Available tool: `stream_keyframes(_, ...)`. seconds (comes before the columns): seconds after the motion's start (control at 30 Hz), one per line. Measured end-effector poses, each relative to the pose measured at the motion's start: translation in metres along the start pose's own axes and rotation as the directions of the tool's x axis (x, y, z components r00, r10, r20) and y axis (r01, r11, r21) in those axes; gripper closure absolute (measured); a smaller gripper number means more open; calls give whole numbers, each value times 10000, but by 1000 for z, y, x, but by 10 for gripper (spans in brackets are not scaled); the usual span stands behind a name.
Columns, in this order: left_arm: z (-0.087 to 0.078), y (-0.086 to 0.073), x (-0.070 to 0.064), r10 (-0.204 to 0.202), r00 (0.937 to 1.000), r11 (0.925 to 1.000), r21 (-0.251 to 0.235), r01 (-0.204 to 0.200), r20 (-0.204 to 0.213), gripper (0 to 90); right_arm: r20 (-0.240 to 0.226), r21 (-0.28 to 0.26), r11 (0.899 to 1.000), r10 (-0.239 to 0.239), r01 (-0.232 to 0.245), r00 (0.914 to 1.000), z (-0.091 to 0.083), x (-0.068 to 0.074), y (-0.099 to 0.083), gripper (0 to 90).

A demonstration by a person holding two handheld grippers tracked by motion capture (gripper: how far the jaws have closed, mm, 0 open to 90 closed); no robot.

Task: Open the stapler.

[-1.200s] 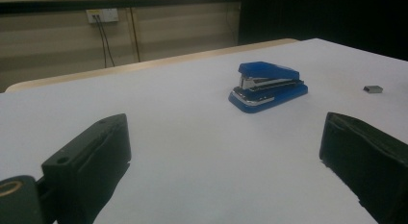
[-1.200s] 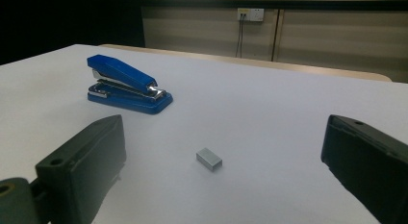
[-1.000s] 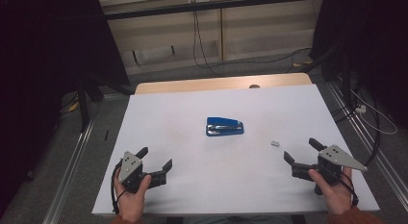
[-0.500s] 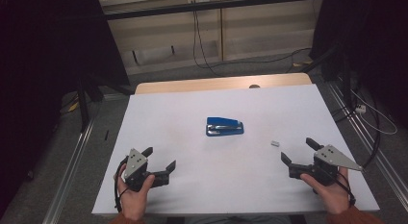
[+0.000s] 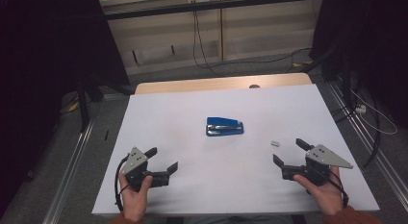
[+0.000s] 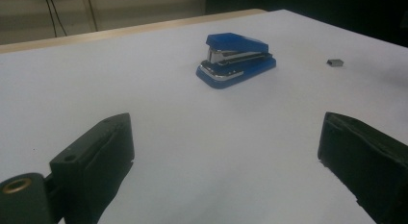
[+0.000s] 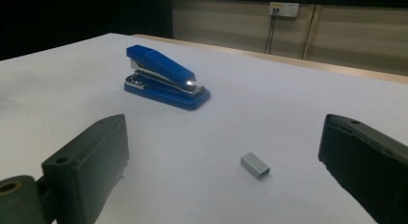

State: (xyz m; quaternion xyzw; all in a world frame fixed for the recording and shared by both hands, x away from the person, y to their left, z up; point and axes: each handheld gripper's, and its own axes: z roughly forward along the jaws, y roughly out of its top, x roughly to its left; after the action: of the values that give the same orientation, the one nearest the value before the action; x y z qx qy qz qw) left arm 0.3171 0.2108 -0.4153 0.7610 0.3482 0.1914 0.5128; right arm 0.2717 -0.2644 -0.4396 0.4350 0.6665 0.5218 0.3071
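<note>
Both grippers' jaws wide, empty | stapler (image 5: pixel 224 127) well ahead, between them | staple block (image 7: pixel 255 165) near right gripper (image 5: pixel 292 154)

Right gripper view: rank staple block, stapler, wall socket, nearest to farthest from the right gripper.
From the right gripper:
1. Staple block, on the white table just ahead of the jaws.
2. Stapler, farther back, to the left.
3. Wall socket, on the back wall, beyond the table.

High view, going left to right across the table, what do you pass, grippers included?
left gripper → blue stapler → small block of staples → right gripper
</note>
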Motion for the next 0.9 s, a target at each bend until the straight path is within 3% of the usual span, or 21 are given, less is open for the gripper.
stream_keyframes(0.13,5,2,-1,58,9995,9999,101,-61,299,57,-265,125,9999,-31,34,9996,6,4,0,37)
stream_keyframes(0.3,9,4,-5,260,9982,9995,174,-270,532,57,-199,235,9993,-281,286,9994,15,9,1,46)
stream_keyframes(0.5,12,3,-7,492,9982,9986,201,-499,356,48,-624,342,9991,-238,260,9978,27,21,2,45)
stream_keyframes(0.63,18,2,-9,538,9977,9972,489,-558,411,49,-415,311,9990,-308,321,9987,34,25,2,40)
stream_keyframes(0.67,19,3,-9,702,9969,9959,542,-721,364,49,-488,368,9987,-331,349,9983,36,25,2,40)
stream_keyframes(0.9,29,5,-14,820,9949,9945,609,-856,593,49,-1123,385,9983,-384,430,9929,46,32,5,46)
